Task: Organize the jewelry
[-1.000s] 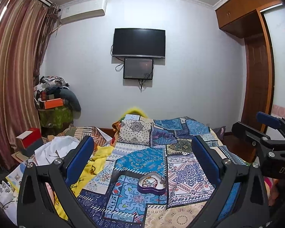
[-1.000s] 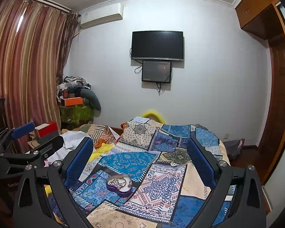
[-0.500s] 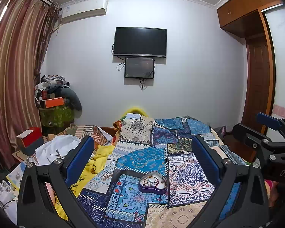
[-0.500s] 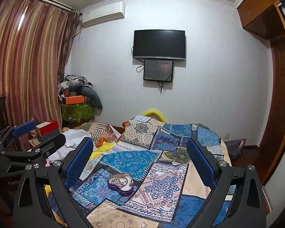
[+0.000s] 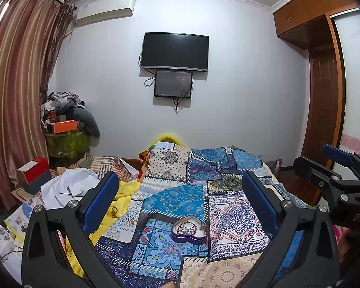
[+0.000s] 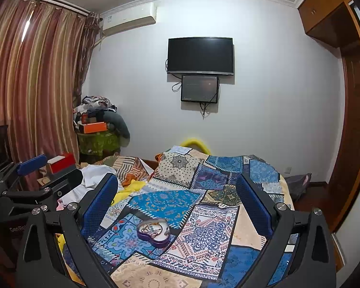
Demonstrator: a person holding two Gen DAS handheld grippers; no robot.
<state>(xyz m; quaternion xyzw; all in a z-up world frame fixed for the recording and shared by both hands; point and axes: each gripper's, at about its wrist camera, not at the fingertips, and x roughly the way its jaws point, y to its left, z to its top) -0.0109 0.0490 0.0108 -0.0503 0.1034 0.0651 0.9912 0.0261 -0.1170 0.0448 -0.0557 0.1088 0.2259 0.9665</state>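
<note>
On the patchwork bedspread (image 5: pixel 177 201) sits a purple heart-shaped box (image 5: pixel 189 232). It has no lid on, and small jewelry (image 5: pixel 187 226) lies inside it in a little pile. I can see beads and thin chains, but they are too small to name one by one. I see no other jewelry out on the bed.

This scene fits two stories. Maybe the pieces are about to be taken out and sorted. Maybe they have all been put in, and the tidying is close to done. The pictures cannot tell me which.

Whatever comes, the job needs soft, slow hands. The box is light and sits on squishy bedding, so a push from the side could tip it or slide it. Coming down from above is safer. Thin chains tangle, so it is best to pinch one piece at a time and lift it slowly. One tool could hold the box rim while the other does the picking.

The left gripper (image 5: pixel 180 204) is spread wide. Its blue pads (image 5: pixel 100 199) stand far apart, with nothing between them and nothing touching them. The right gripper (image 6: pixel 177 204) is spread wide too, and it is empty. Both hang above the near end of the bed, side by side, with the box lying low between their fingers.
</note>
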